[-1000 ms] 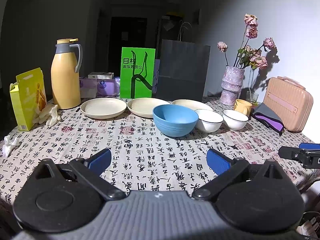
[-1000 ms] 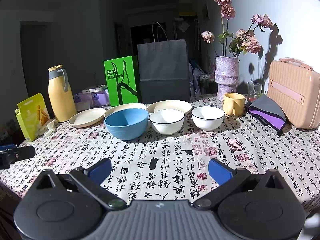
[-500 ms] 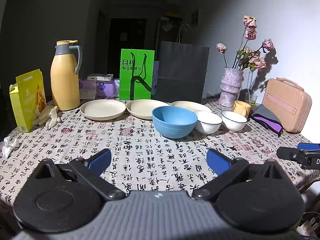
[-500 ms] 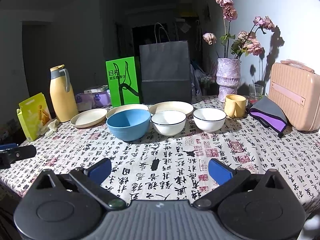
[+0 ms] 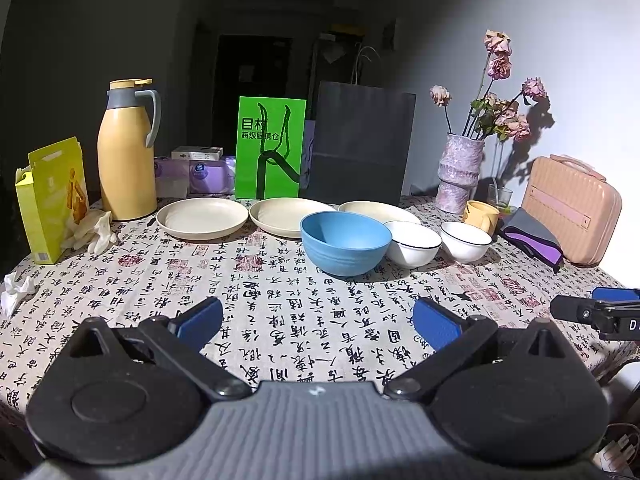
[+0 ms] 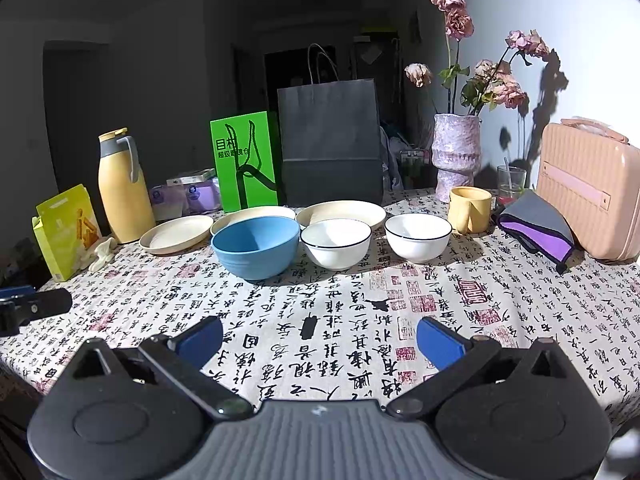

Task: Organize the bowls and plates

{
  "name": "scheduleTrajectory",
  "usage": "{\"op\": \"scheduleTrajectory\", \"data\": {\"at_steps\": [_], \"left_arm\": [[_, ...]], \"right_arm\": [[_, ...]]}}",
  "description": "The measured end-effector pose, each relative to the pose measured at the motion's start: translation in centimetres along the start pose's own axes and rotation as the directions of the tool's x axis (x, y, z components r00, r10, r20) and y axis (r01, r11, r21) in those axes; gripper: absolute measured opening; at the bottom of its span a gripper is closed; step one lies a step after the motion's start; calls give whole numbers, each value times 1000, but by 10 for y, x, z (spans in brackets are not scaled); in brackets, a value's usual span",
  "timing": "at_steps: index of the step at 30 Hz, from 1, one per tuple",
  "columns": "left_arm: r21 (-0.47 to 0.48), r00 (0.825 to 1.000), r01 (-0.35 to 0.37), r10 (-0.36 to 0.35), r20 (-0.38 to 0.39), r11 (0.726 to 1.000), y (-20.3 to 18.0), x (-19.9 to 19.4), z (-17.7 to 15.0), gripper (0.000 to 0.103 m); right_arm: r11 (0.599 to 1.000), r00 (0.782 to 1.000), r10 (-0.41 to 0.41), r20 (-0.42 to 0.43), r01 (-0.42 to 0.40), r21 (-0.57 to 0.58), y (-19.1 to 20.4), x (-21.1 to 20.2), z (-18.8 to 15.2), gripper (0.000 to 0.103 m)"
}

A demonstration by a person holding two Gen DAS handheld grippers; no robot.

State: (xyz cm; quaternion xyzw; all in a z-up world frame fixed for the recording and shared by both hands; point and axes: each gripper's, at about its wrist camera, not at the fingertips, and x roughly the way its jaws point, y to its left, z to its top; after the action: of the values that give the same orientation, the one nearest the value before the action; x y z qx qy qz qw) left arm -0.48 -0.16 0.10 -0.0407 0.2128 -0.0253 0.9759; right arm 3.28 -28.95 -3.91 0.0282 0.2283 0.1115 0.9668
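Facing blue bowl (image 5: 345,242), both tools (image 5: 318,322) (image 6: 319,342) wide apart, empty.

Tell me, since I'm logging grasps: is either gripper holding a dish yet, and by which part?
Nothing is held. The left gripper and right gripper are both open over the tablecloth, short of the blue bowl.

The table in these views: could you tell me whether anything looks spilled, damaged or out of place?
Nothing is spilled or broken. The only clutter is a crumpled tissue at the table's left edge and loose white gloves beside the yellow box.
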Motion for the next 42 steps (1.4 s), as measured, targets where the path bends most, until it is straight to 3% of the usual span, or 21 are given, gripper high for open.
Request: {"op": "scheduleTrajectory", "data": {"at_steps": [29,36,42], "left_arm": [[-14,1000,18,-18,18,1000,0,-3,2,103],[-54,999,35,-33,37,998,7,-5,5,103],[-75,997,10,-4,74,997,16,-6,9,103]], "right_arm": [[1000,1000,5,2,-5,15,-2,-1,1,103],[999,1000,-5,8,5,37,-4,-4,5,103],[999,1000,-15,11,15,40,-5,-3,11,103]]}}
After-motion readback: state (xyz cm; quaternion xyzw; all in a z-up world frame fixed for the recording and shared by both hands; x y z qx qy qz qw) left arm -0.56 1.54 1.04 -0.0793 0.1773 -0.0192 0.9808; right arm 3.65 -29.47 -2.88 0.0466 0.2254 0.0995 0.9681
